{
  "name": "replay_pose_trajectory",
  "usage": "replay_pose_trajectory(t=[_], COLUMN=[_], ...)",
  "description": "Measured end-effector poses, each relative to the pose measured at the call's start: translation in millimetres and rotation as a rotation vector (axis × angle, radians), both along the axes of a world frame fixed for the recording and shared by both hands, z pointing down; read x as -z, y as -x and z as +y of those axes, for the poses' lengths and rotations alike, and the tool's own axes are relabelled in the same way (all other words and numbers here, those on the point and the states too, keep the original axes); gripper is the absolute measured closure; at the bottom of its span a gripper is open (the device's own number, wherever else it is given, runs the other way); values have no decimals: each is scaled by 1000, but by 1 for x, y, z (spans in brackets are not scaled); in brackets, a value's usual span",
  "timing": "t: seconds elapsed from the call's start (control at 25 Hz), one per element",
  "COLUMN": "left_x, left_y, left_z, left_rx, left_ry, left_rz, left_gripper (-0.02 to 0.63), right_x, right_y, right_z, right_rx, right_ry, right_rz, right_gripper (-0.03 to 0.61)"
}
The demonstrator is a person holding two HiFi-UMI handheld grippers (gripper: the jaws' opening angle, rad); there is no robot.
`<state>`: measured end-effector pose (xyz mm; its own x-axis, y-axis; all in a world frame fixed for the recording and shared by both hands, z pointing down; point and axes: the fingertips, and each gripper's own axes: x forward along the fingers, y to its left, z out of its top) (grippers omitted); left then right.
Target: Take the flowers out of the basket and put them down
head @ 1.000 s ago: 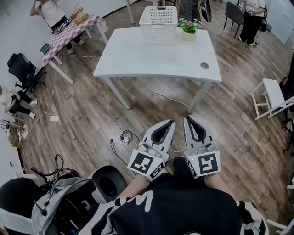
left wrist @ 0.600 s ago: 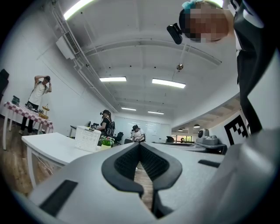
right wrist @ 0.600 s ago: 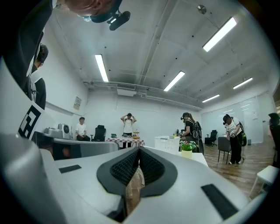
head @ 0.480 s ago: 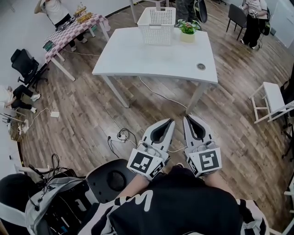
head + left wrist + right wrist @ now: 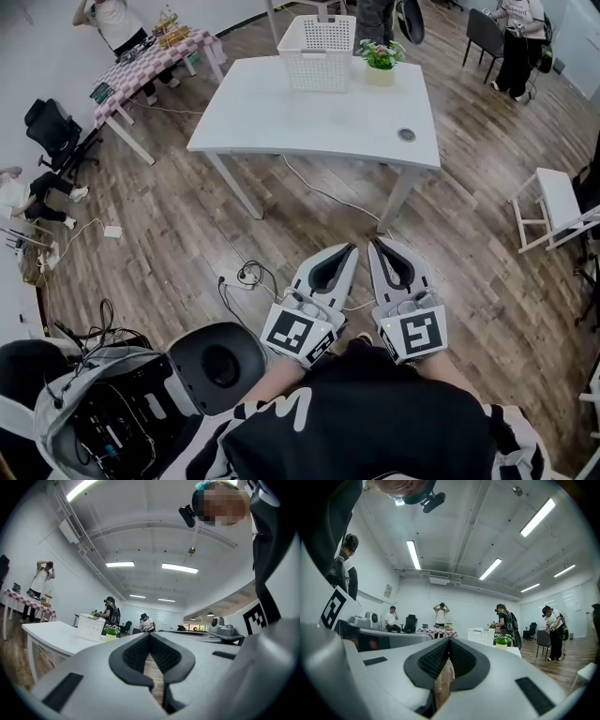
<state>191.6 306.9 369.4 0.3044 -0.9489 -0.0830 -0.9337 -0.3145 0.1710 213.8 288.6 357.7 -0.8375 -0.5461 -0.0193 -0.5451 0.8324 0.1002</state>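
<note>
Right gripper point(image 5: 373, 243) has edged toward left gripper point(image 5: 350, 248), both closed and empty; basket point(image 5: 317, 56) and flowers point(image 5: 380, 54) on desk point(image 5: 309, 122) at 12 o'clock

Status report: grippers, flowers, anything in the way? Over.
Left gripper and right gripper shut, empty, well short of table. Flowers stand beside basket, not inside. Cables on floor ahead.

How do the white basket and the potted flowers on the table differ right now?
The basket is white, perforated and boxy; the potted flowers are green and pink in a pale pot. The basket is clearly larger than the potted flowers. Both stand upright, side by side, at the far edge of the white table.
</note>
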Motion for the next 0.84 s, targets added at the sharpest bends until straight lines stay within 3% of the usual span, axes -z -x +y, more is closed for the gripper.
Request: replay_pose_trajectory(t=[0.84], left_x=[8], left_y=[-1], left_z=[-2], left_rx=[10], left_ry=[4], left_rz=[2], left_gripper=[609], right_x=[5], right_y=[-3], right_z=[-3], right_rx=[9], right_ry=[11], right_rz=[12], right_gripper=[561])
